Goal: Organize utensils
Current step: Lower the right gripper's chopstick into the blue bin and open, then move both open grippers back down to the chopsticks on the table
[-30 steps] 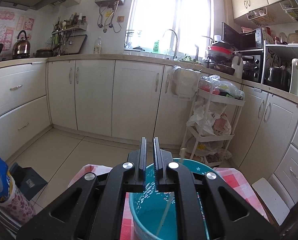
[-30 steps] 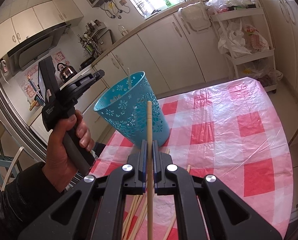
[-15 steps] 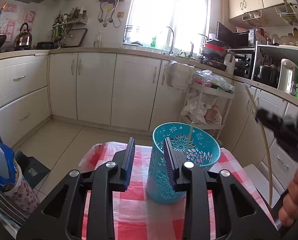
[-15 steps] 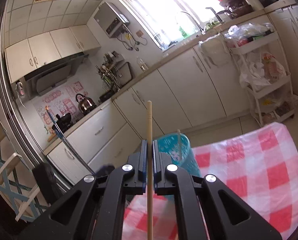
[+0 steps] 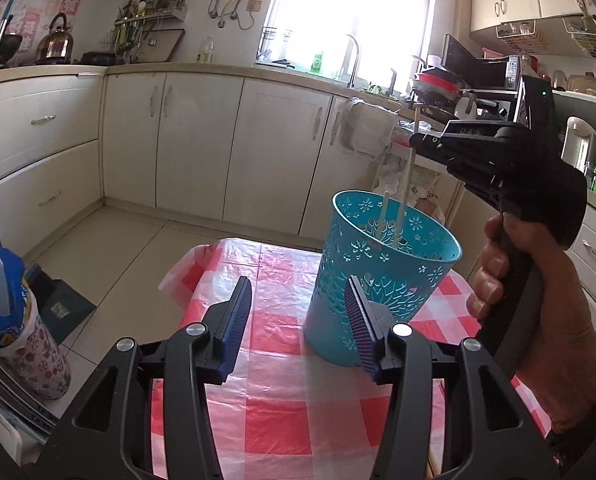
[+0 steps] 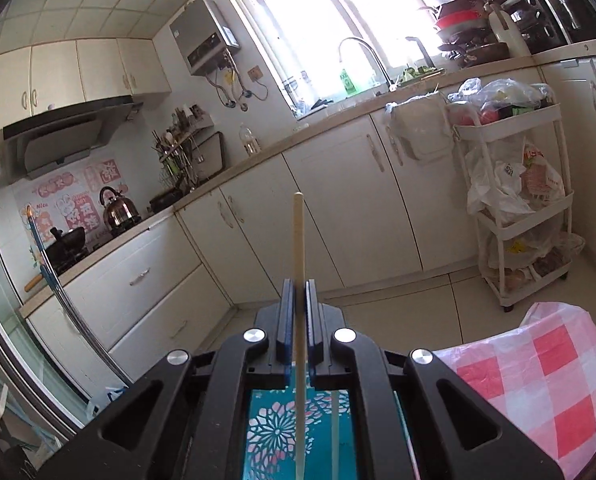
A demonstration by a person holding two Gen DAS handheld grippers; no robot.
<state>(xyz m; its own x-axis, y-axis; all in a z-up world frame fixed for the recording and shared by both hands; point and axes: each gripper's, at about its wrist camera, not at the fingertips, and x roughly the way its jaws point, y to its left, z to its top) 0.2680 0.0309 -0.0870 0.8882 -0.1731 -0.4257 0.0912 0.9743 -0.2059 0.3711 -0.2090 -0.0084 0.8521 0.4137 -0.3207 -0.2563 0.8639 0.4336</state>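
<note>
Right gripper (image 6: 297, 320) clamped on chopstick (image 6: 298, 240), tip inside teal cup (image 5: 382, 272) at bench's far edge; left gripper (image 5: 298, 320) just opening, empty. Best dropped straight down.

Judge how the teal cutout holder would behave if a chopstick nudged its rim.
The teal holder looks like thin, perforated plastic, so probably light. It is tall, narrower at the base, and stands free on slick plastic sheeting, so it may slide or tip. Only two chopsticks weigh it down.
</note>
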